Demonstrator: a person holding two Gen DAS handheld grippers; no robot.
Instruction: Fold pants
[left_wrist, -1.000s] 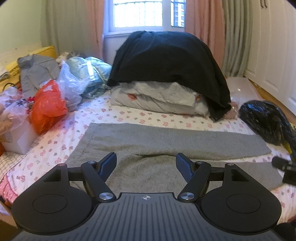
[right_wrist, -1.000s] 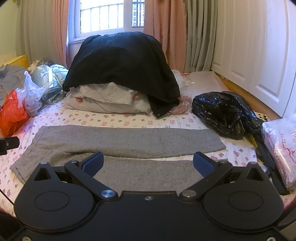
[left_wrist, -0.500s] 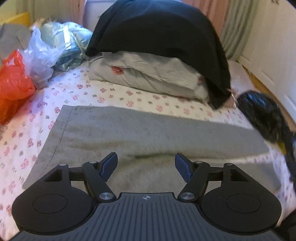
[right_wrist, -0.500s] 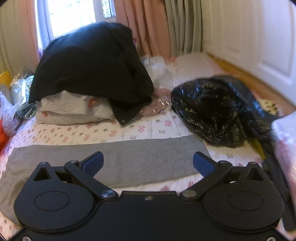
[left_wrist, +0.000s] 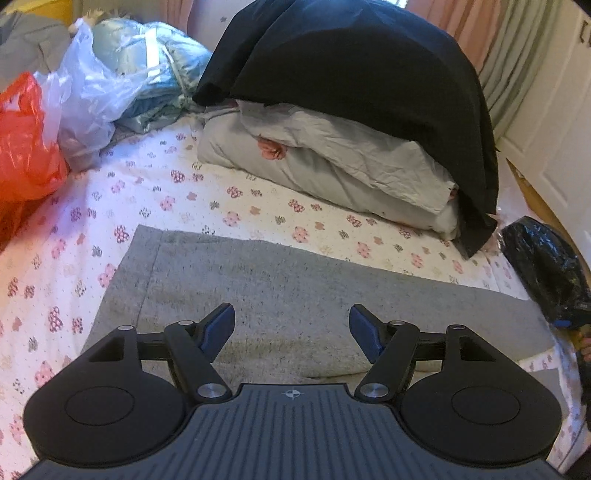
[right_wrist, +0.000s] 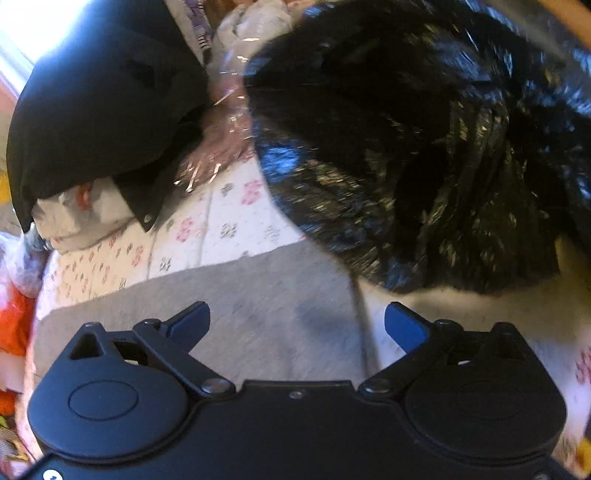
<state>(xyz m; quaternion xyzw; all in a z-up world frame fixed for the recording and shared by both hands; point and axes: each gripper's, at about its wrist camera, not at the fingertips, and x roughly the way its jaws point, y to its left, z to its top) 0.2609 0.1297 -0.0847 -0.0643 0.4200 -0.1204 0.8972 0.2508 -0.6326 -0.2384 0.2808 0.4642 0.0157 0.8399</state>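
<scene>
Grey knit pants (left_wrist: 295, 288) are laid flat on the floral sheet (left_wrist: 236, 195), presumably spread for folding. Waistband end is seen beneath and ahead of the left gripper (left_wrist: 291, 326), fingers spread, nothing held. Leg hem lies between the right gripper (right_wrist: 297, 323) fingers, likewise parted, empty; black bag (right_wrist: 424, 166) just beyond.

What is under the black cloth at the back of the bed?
Under the black cloth lies a folded grey-white quilt with a pink flower print, resting on the bed sheet. Only its front edge shows; whatever else the cloth covers is hidden.
</scene>
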